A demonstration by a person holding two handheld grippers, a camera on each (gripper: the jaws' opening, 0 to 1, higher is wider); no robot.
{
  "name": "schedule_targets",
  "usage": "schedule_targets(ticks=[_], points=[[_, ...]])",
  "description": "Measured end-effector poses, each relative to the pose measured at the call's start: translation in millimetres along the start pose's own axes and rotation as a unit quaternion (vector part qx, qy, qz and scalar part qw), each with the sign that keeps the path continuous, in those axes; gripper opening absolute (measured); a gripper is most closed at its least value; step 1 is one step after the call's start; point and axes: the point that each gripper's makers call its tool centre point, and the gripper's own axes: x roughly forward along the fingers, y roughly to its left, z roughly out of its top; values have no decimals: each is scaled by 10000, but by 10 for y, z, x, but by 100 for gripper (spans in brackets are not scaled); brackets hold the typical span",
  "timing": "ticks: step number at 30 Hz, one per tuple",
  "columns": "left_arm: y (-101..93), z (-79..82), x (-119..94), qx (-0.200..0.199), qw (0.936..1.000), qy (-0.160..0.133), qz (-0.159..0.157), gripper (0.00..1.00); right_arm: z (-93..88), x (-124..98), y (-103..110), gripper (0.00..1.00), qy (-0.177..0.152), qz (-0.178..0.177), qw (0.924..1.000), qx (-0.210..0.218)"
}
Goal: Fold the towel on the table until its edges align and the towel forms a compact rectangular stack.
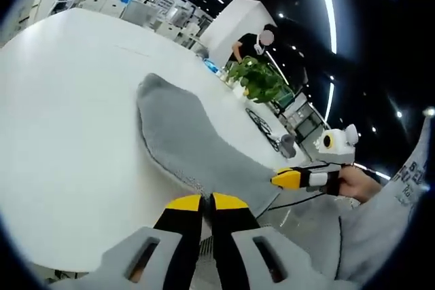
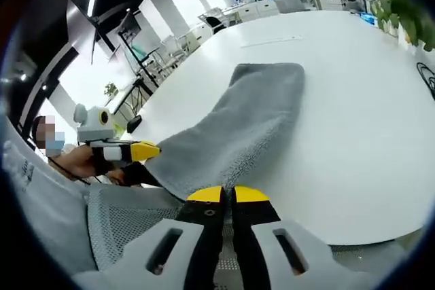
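A: Starting with the fingers: the left gripper (image 1: 206,202) is showing its yellow tips pressed together at 6 o'clock of the left gripper view, and they are pinching the near edge of the gray towel (image 1: 183,144). The right gripper (image 2: 228,195) is doing the same at 6 o'clock of the right gripper view, its tips clenched on the towel's (image 2: 251,117) near edge.

B: So both are grasping cloth?

A: I am judging so. The towel's hem is running straight into each pair of tips, with no gap between the jaws. In the left gripper view the right gripper is also coming in at 4 o'clock, holding the other near corner.

B: Where is the towel lying?

A: Its near end is being held up at the table's edge, and the rest is stretching away toward 11 o'clock over the white table (image 1: 68,134), with the far end resting flat on the top. Beyond it a green plant (image 1: 255,78) is standing at 1 o'clock, and a person (image 1: 253,40) is standing farther back.

B: How far along is the folding?

A: Early, I would say. The towel is looking like a long strip, possibly doubled lengthwise, though I cannot tell. The near end is not yet brought over to the far end, so the crosswise folds and edge alignment are remaining.
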Motion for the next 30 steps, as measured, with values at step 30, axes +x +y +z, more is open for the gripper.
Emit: schedule_targets(ticks=[30], points=[[-19,1483,468,-210,9834,-1800,-58,3,1389,98,-388,1,-1119,-70,9933,270]])
